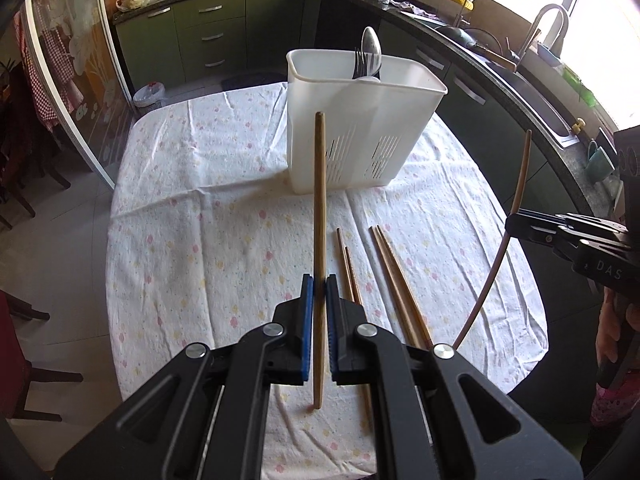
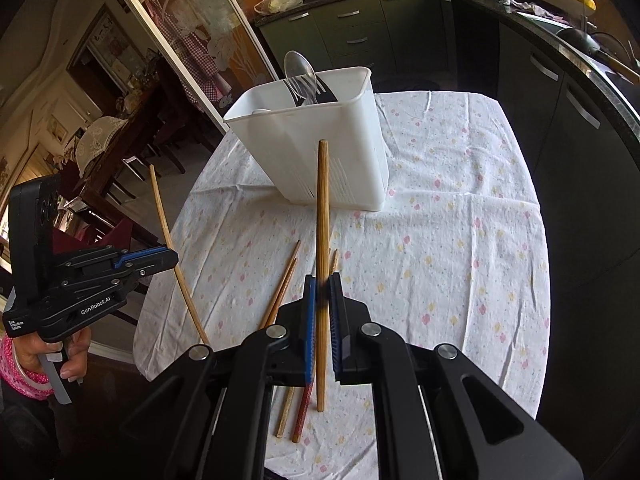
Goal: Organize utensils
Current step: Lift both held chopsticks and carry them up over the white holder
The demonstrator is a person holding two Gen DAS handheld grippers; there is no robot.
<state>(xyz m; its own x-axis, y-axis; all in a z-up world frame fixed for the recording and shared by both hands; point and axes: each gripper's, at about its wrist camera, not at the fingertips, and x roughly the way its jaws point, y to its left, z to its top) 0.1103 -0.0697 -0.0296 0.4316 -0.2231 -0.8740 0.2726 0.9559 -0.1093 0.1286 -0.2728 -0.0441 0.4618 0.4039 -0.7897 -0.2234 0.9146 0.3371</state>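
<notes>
Wrinkled floral tablecloth (image 1: 208, 240); each gripper (image 1: 319, 280) (image 2: 323, 280) clamps a wooden chopstick (image 1: 320, 208) (image 2: 322, 208).

Utensil holder (image 1: 362, 120) behind chopsticks (image 1: 396, 280) on table (image 1: 200, 240)

white holder (image 1: 360, 136), brown chopsticks (image 1: 396, 284), floral white tablecloth (image 1: 208, 216), green cabinets (image 1: 208, 36)
</notes>
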